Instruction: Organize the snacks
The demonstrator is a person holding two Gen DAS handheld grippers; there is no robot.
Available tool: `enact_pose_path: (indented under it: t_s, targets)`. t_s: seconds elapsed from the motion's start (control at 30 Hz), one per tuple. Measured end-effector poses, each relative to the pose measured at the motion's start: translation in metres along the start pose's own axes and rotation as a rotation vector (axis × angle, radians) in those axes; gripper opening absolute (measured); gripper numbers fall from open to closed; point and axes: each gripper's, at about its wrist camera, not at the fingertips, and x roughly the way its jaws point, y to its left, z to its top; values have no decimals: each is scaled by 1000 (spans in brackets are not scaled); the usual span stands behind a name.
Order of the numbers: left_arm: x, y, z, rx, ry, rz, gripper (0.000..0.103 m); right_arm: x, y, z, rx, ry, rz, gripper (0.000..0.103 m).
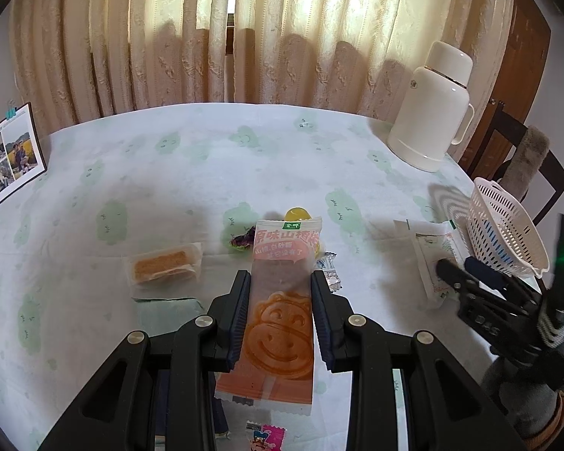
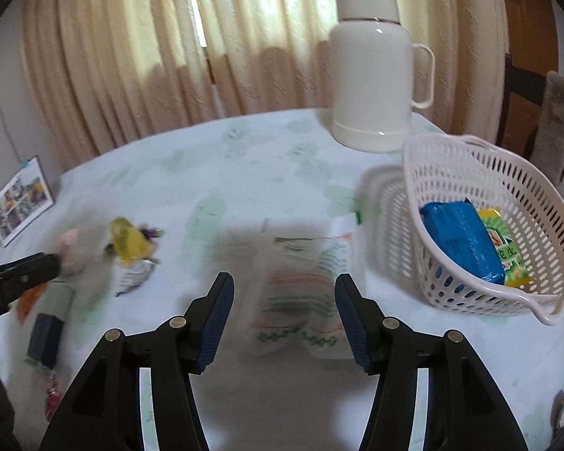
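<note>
Cream curtains back the bench point(image 1: 206, 158) in the left wrist view, where our left gripper point(image 1: 281, 282) has its jaws clenched on a hawthorn snack packet point(image 1: 282, 300), pink and orange with a smiling face: light, crinkly, probably slippery, best pinched mid-length. From the right wrist view, our right gripper point(image 2: 284, 285) stands released above a blurred white snack pouch point(image 2: 304, 293) lying beside the basket point(image 2: 545, 225); we judge it soft and light.

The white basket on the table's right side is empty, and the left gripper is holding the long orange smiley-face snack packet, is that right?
Not quite. The white basket is not empty: the right wrist view shows a blue packet and a green and yellow packet lying inside it. The rest holds: the left gripper is shut on the orange smiley-face snack packet.
</note>
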Motion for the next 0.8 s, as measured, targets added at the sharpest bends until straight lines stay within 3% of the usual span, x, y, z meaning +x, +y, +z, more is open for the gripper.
enact_pose_path:
  t_s: [0.1,0.17,0.27,0.3,0.33,0.37,0.6,0.8]
  targets:
    - [-1,1,1,-2,-1,-1,29,17,4,3,-33,59,-19,59]
    - [-2,1,1,-3,-3,-2,29,26,8,5,-65,93,-26,66]
    - [-2,1,0,-5,-4,-3,29,34,12,8,-93,105,-29,66]
    - [-2,1,0,-5,-4,-2,29,35,13,8,-95,105,-30,63]
    - [-2,1,0,-6,-3,-2,29,35,13,8,-102,103,-34,52]
    - [-2,1,1,-6,-2,-2,29,34,15,9,-110,99,-34,47]
    - [-1,-1,1,-5,1,3,29,21,28,5,-152,49,67,41]
    - [2,-2,0,-2,5,7,29,-9,27,12,-123,-80,112,41]
